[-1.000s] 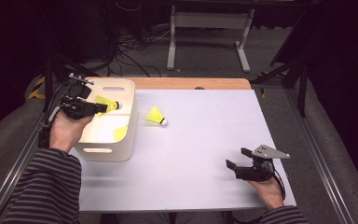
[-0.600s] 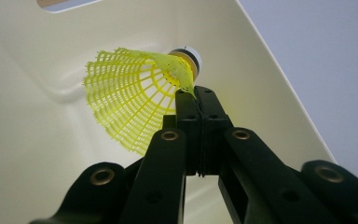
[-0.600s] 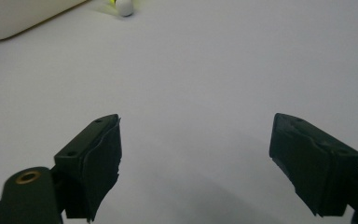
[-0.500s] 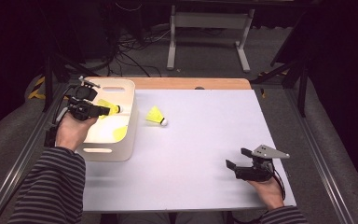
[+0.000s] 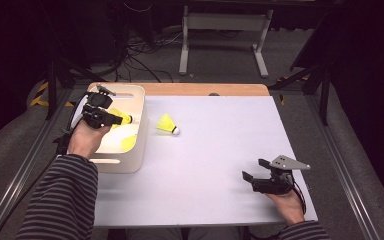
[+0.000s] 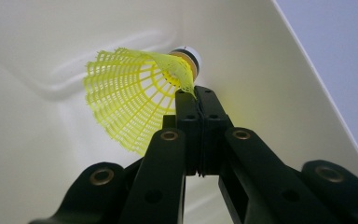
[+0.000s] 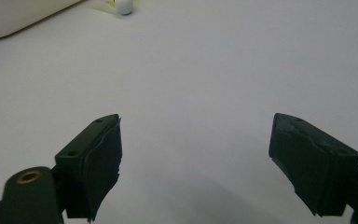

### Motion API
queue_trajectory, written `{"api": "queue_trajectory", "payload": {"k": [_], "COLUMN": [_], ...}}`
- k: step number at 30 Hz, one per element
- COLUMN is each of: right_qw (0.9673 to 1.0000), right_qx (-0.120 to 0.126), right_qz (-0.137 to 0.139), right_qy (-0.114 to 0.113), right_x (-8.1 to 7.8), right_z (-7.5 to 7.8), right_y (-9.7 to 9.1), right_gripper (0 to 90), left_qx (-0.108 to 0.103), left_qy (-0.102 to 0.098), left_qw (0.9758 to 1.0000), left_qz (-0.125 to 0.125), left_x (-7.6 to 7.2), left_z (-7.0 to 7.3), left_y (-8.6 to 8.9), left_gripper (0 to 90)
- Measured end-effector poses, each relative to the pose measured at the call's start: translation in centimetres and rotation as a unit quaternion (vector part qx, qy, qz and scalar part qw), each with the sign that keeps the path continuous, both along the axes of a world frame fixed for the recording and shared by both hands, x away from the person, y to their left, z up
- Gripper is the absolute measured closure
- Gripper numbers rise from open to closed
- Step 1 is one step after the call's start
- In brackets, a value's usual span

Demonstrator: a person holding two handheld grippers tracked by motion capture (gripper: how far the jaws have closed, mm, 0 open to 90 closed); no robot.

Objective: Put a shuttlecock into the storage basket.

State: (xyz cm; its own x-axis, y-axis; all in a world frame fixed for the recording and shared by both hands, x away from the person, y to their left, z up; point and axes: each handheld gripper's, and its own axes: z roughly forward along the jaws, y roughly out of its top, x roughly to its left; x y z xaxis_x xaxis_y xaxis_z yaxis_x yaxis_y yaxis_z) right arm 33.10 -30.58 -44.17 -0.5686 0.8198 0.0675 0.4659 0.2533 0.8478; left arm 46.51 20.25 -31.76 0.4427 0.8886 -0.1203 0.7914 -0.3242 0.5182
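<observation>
Inside the white bin: left gripper is pinching a yellow shuttlecock.
Near table edge: right gripper is resting, jaws apart, holding nothing.

We wear a long-sleeved top with thin dark and grey horizontal stripes, the cuff of the other sleeve showing the same pattern. Our left black plastic two-jaw gripper has flat angular arms pinned with brass-coloured round rivets, its blocky fingertips split by fine seams. Our right black two-jaw gripper carries thick rectangular pads with slightly ragged rubbery edges, a brass rivet at the arm, and a grey three-cornered plate on top. A dark cable trails from it.
</observation>
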Motion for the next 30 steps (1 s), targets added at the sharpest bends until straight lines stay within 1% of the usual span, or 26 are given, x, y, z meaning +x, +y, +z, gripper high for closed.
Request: {"api": "queue_trajectory", "payload": {"k": [3,6,9,15,21,23,25,28,30], "right_qw": [1.0,1.0,1.0,1.0,1.0,1.0,1.0,1.0,1.0], "right_qx": [0.001,0.001,0.0,-0.002,-0.004,-0.004,-0.004,-0.004,-0.005], "right_qz": [0.0,0.0,0.001,0.001,0.001,0.001,0.002,0.002,0.002], "right_qy": [0.0,0.0,-0.001,0.0,0.0,0.0,0.0,0.001,0.001], "right_x": [0.0,0.0,0.0,0.0,0.0,0.0,0.0,0.1,0.1], "right_z": [0.0,0.0,0.0,0.0,-0.1,-0.1,0.0,-0.1,-0.1], "right_y": [0.0,0.0,0.0,0.1,0.1,0.1,0.1,0.1,0.1], "right_gripper": [17.6,17.6,17.6,17.6,17.6,17.6,17.6,17.6,17.6], "left_qx": [0.002,-0.001,-0.001,-0.007,-0.005,-0.006,-0.003,-0.008,-0.012], "left_qy": [0.005,0.008,0.012,0.02,0.023,0.024,0.025,0.028,0.031], "left_qw": [1.0,0.9999,0.9999,0.9995,0.9994,0.9993,0.9993,0.9993,0.9992], "left_qz": [0.002,0.009,0.01,0.022,0.025,0.029,0.027,0.025,0.024], "left_x": [0.3,0.5,0.7,1.0,1.1,1.1,1.1,1.2,1.1], "left_z": [-0.3,-0.6,-0.9,-1.5,-1.6,-1.7,-1.7,-1.7,-1.7], "left_y": [0.0,0.1,0.3,0.8,1.0,1.0,1.1,1.1,1.0], "left_gripper": [89.5,89.4,89.4,89.4,89.2,89.2,89.1,88.5,85.1]}}
